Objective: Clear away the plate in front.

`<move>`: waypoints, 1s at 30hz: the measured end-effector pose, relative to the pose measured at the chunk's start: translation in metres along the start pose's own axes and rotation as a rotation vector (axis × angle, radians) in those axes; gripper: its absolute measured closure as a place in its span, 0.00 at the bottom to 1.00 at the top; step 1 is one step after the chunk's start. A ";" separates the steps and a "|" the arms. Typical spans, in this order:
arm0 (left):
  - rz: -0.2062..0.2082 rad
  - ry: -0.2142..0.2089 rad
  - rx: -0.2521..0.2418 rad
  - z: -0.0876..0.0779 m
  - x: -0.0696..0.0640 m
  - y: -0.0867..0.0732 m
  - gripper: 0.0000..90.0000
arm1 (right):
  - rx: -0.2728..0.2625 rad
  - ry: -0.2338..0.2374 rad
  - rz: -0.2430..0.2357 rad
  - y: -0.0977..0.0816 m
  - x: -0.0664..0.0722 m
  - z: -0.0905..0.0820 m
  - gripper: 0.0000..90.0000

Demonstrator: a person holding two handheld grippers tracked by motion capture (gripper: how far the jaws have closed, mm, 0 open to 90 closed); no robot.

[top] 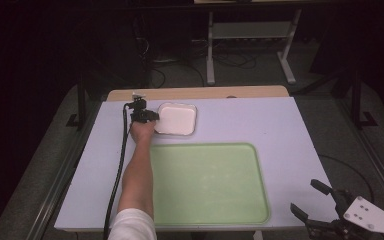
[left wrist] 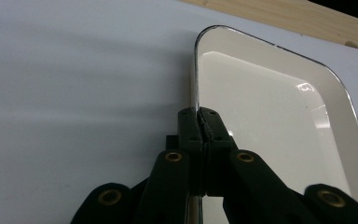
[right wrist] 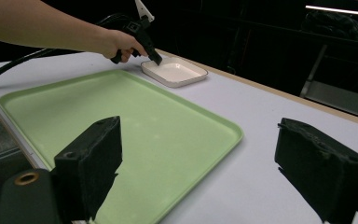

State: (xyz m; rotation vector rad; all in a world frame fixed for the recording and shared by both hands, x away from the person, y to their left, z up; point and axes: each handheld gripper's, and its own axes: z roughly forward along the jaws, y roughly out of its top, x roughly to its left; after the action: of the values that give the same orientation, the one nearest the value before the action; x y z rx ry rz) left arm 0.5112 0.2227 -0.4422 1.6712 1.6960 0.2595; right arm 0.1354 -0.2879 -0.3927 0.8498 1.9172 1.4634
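A shallow white dish (top: 177, 119) with a dark rim lies on the white table near its far edge. My left gripper (top: 155, 116) is shut on the dish's left rim; in the left gripper view the jaws pinch that rim (left wrist: 197, 84) between them, with the gripper (left wrist: 200, 122) low at centre. The same dish (right wrist: 175, 71) and left gripper (right wrist: 156, 58) appear far off in the right gripper view. My right gripper (top: 311, 197) stands open at the table's near right corner, nothing between its pads (right wrist: 93, 154).
A large pale green tray (top: 207, 182) lies in the middle of the table, just near of the dish, empty. A black cable (top: 120, 165) trails along the left arm. A wooden strip (top: 195, 92) edges the table's far side.
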 end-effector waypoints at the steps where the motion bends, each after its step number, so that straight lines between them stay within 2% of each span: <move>1: -0.007 0.003 -0.004 0.000 0.000 0.000 0.99 | -0.002 -0.002 0.000 0.000 0.000 0.000 0.16; 4: -0.017 0.001 -0.009 -0.003 0.002 0.000 0.99 | -0.002 -0.001 -0.001 0.000 0.000 0.000 0.16; 7: -0.046 -0.009 -0.030 -0.007 0.004 0.000 0.99 | 0.001 0.000 -0.002 0.000 0.001 0.001 0.15; 10: -0.051 -0.012 -0.038 -0.011 0.004 0.002 0.99 | 0.001 0.000 -0.001 0.000 0.001 0.001 0.16; 16: -0.083 -0.042 -0.083 -0.024 0.003 0.006 0.99 | -0.005 -0.003 0.003 -0.001 -0.001 0.001 0.16; 21: -0.096 -0.054 -0.110 -0.036 0.000 0.009 0.99 | -0.010 -0.006 0.009 -0.001 -0.002 0.000 0.16; 30: -0.105 -0.077 -0.132 -0.051 -0.008 0.009 0.99 | -0.009 -0.001 0.014 -0.001 -0.002 0.002 0.15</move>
State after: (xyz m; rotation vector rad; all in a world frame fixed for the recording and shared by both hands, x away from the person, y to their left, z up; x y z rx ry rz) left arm 0.4865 0.2341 -0.3978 1.4729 1.6671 0.2485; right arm 0.1377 -0.2889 -0.3943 0.8616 1.9063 1.4784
